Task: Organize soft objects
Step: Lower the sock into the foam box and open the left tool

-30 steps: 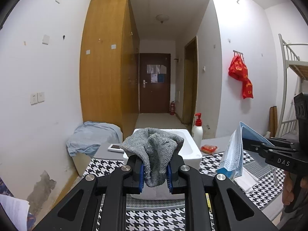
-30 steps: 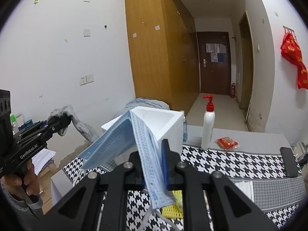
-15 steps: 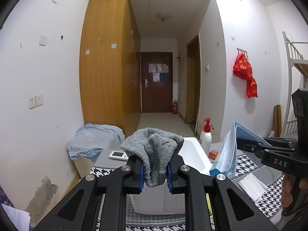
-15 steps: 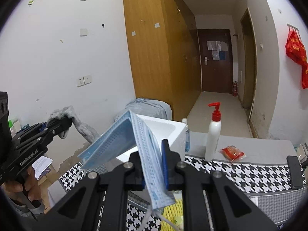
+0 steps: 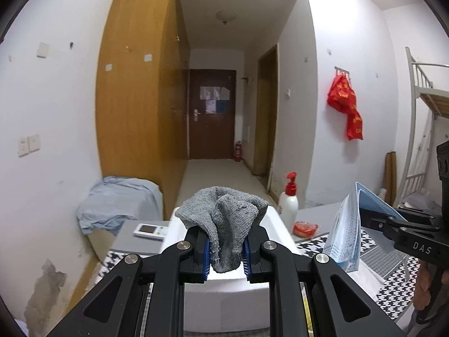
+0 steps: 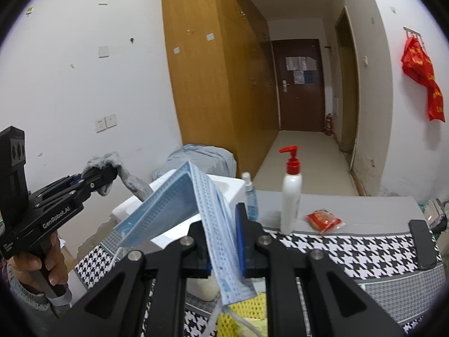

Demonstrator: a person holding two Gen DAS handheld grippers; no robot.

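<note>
Midway: left gripper (image 5: 226,248) jaws clamp grey cloth (image 5: 224,224), right gripper (image 6: 223,245) jaws pinch blue mask (image 6: 174,205). Both held above white foam box (image 5: 224,283); neither dropped in yet.

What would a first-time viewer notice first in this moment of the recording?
Both tools are loaded: the left tool pinches a crumpled grey cloth above the white foam box, and the right tool clamps a blue face mask that drapes over it. Behind them, a white pump bottle with a red top stands on the houndstooth-covered table.
</note>
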